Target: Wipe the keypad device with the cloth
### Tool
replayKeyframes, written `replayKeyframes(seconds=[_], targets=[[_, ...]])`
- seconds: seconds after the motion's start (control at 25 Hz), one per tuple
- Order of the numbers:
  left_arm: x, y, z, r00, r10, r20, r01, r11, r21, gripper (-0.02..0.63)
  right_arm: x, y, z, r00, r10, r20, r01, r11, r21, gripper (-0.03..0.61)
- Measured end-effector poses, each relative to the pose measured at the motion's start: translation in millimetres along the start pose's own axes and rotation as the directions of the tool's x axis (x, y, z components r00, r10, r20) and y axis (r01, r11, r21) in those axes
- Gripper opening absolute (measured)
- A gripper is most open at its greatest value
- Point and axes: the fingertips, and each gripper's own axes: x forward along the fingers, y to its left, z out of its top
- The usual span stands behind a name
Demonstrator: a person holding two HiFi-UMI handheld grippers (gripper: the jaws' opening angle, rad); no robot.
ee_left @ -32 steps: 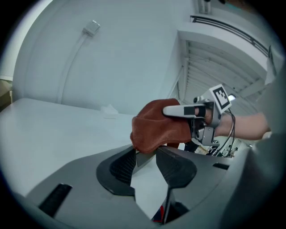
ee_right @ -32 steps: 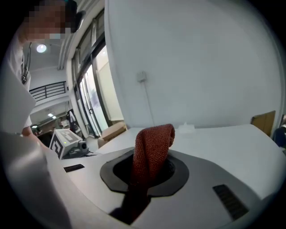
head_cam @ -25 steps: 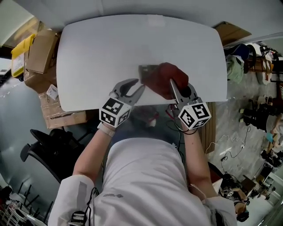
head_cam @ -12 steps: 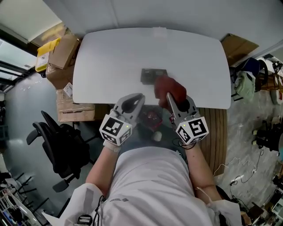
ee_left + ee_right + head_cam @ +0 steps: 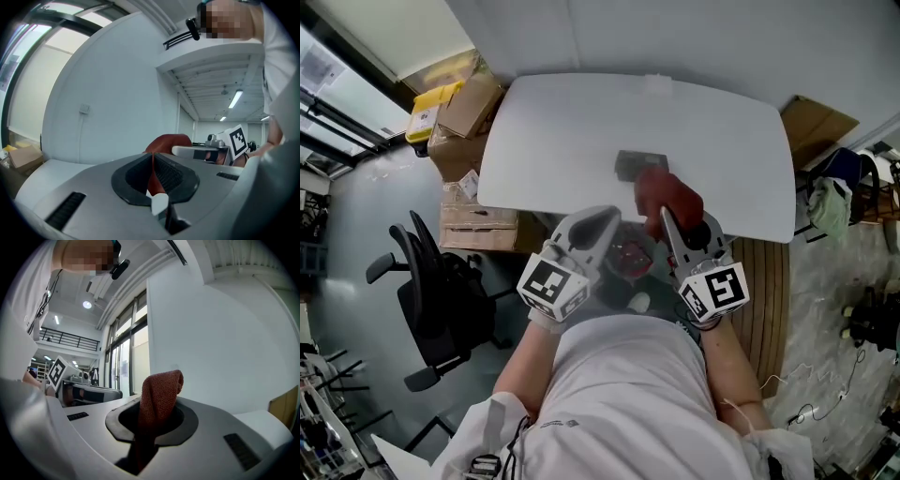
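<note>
Close to the person's chest, both tools are held out level at the near edge of the desk. The left claw has just been closing and its jaws now stand pressed together. Its own view shows only a thin red sliver in the slit between them, and nothing seems to be pinched. Just beside it on the right, the right claw is clamped on the cloth, a rust-red wad that sticks up beyond the jaw tips and flops over at the top. Beyond the cloth lies the keypad device, a small dark slab flat on the desk somewhat right of its middle. From the head view the cloth overlaps the device's near right corner, but whether the two touch cannot be told. The wiping looks to be either between strokes or finishing. To do a stroke well, the loose end of the cloth should be lowered onto the keypad face and drawn across it with light, even pressure. The grip should stay firm so the cloth does not slip out. The device is light and may slide, so the closed left claw could steady its left edge. Farther off, past the desk's left end, sit cardboard boxes.
</note>
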Motion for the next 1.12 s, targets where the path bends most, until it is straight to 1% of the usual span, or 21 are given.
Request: replayKeyframes(seconds=[0.16,0.28,0.4,0.6,0.72,0.96,1.12], targets=[[-8,-2,11,1.000,-0.027,0.012,0.027,0.999,0.025,0.018,2,10,9,0.999,-0.025,-0.021,0.024,0.998,-0.059,0.061],[-14,1,17,0.999,-0.035,0.023,0.034,0.999,0.034,0.018,6,14,15,0.999,-0.038,-0.002,0.038,0.998,-0.054,0.061],[-19,3,16,0.999,-0.044,0.013,0.043,0.998,0.044,0.017,9,21,19,0.998,-0.058,0.008,0.058,0.998,-0.029,0.061],[-22,16,22,1.000,-0.023,0.022,0.021,0.998,0.057,0.012,16,29,22,0.997,-0.080,0.010,0.080,0.996,-0.035,0.061],[-25,22,21,0.999,-0.027,0.025,0.026,0.999,0.032,0.011,18,33,21,0.996,-0.088,0.009,0.088,0.996,-0.033,0.061],[-32,36,20,0.997,-0.057,0.052,0.060,0.997,-0.054,0.011,22,38,19,0.994,-0.111,-0.009,0.110,0.993,-0.038,0.061],[-34,41,18,0.996,-0.069,0.048,0.073,0.994,-0.078,0.011,23,40,15,0.992,-0.129,-0.011,0.129,0.991,-0.034,0.061]])
